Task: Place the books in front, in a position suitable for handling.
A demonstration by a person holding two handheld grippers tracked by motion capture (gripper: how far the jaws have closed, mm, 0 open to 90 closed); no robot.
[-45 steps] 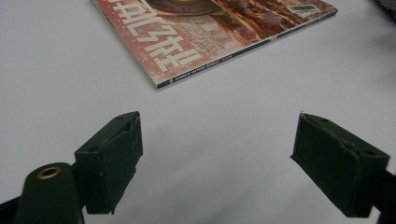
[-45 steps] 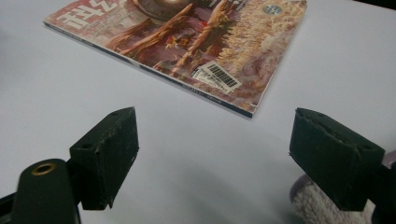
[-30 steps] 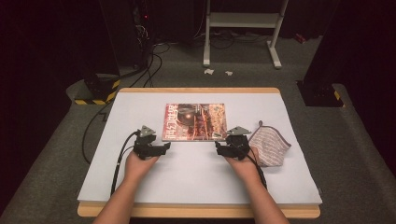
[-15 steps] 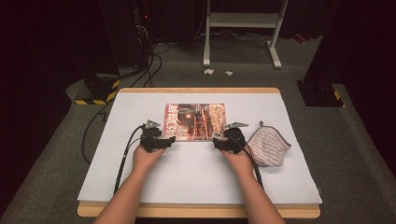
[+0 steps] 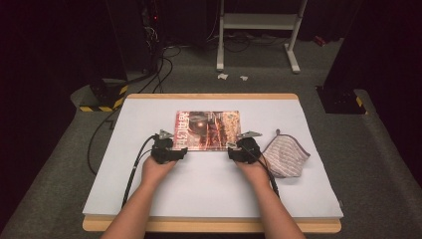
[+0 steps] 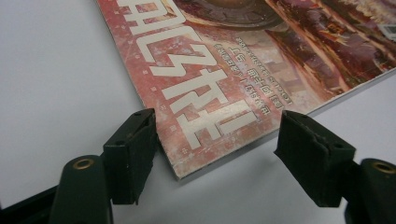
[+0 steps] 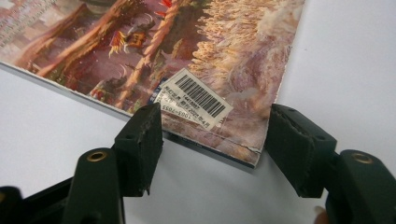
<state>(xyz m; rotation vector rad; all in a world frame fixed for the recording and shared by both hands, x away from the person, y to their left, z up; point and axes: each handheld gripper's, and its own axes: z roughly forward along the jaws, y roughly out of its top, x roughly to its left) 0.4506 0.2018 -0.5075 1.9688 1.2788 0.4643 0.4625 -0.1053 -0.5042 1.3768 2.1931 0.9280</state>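
With both grippers' jaws just closing yet unclamped around the magazine (image 5: pixel 208 130) near corners, you risk creasing them.

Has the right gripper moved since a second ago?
Yes. In the high view the right gripper has moved off the grey cloth leftward to the magazine corner, jaws just closing around it, not yet pressing.

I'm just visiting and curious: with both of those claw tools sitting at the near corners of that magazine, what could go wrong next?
1. The left gripper and right gripper, whose jaws have just been closing, straddle the near corners of the flat red glossy magazine; closing sideways, they may buckle or crease it.
2. The right corner's edge already looks frayed and could tear.
3. The grey striped cloth pouch lies beside the right hand and might get snagged.
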